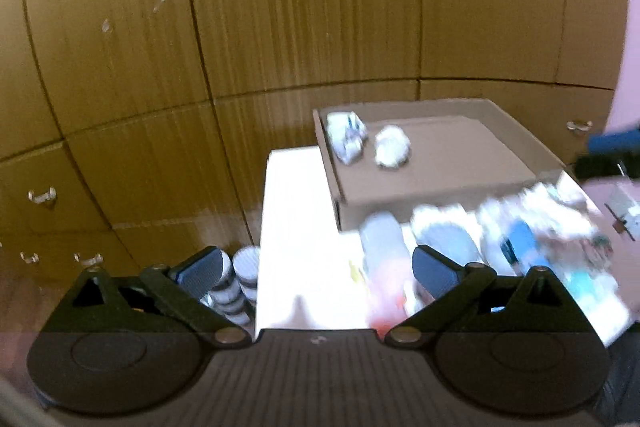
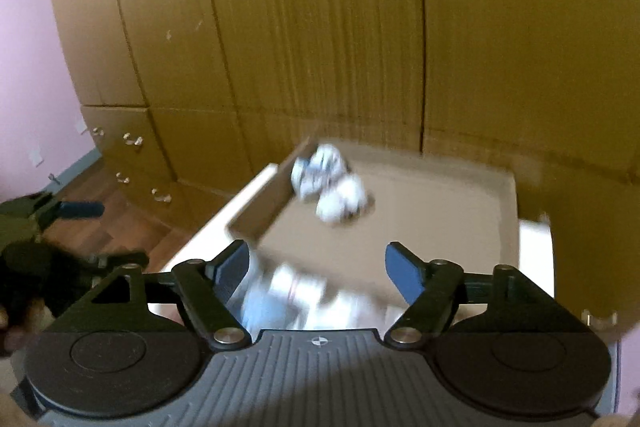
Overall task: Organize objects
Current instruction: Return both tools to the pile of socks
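Both hand-held grippers, left (image 1: 316, 273) and right (image 2: 316, 267), gape empty above blurred clutter (image 1: 520, 239) before the cardboard tray (image 1: 460, 179).

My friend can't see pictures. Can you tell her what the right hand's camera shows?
An open, empty tool hovers above a white table holding a shallow cardboard box. Two crumpled white bundles lie in the box's far left corner, with wooden cupboards behind.

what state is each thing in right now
left gripper: jaws open, nothing between them
right gripper: jaws open, nothing held
box: open-topped, two bundles inside
bundles: lying side by side in the box's far left corner
pile: loose on the table, in front of the box
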Tool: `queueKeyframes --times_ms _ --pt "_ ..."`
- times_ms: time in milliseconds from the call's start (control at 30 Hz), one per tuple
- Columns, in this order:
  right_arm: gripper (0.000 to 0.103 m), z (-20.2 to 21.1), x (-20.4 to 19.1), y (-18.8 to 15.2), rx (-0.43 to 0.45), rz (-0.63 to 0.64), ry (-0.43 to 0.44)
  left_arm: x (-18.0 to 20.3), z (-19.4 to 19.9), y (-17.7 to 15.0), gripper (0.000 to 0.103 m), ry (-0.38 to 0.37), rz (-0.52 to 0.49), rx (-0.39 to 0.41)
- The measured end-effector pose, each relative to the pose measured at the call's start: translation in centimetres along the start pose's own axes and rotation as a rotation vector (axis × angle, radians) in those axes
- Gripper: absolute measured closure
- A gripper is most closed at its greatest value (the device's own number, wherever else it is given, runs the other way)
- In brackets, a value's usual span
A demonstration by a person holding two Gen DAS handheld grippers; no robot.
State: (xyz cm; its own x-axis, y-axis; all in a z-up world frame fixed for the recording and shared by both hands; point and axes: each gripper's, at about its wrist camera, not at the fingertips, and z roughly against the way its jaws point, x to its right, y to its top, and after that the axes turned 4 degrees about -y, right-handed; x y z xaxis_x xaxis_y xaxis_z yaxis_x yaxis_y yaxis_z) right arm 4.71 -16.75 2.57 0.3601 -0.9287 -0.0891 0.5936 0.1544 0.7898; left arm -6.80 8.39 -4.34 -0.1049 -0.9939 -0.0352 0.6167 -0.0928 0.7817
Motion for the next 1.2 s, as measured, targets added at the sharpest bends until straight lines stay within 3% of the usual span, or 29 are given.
queueKeyframes --times_ms 233,367,733,967,1167,1200 --pt "0.023 1.7 -2.9 -10.5 0.001 -0.022 -0.087 2.3 0.7 -5.2 0.001 0.008 -0.051 0.003" --pt "0.036 1.4 -3.6 -13.2 0.003 -0.06 -0.101 3.0 -0.3 -6.2 0.002 0.008 -0.058 -0.013" --pt "0.041 -0.9 -4.6 -14.7 0.001 -0.044 -0.114 3.7 -2.8 -6.4 0.006 0.019 -0.078 -0.019" --pt "0.053 -1.9 -4.5 -14.7 -0.002 -0.036 -0.122 3.7 -4.1 -6.1 0.013 -0.002 -0.078 -0.025" --pt "0.066 -1.9 -4.1 -14.6 0.006 -0.039 -0.119 3.6 -4.6 -6.0 0.036 -0.038 -0.065 -0.041" --pt "0.067 -1.9 -4.0 -14.7 0.009 -0.042 -0.114 3.6 -4.6 -6.0 0.046 -0.042 -0.061 -0.045"
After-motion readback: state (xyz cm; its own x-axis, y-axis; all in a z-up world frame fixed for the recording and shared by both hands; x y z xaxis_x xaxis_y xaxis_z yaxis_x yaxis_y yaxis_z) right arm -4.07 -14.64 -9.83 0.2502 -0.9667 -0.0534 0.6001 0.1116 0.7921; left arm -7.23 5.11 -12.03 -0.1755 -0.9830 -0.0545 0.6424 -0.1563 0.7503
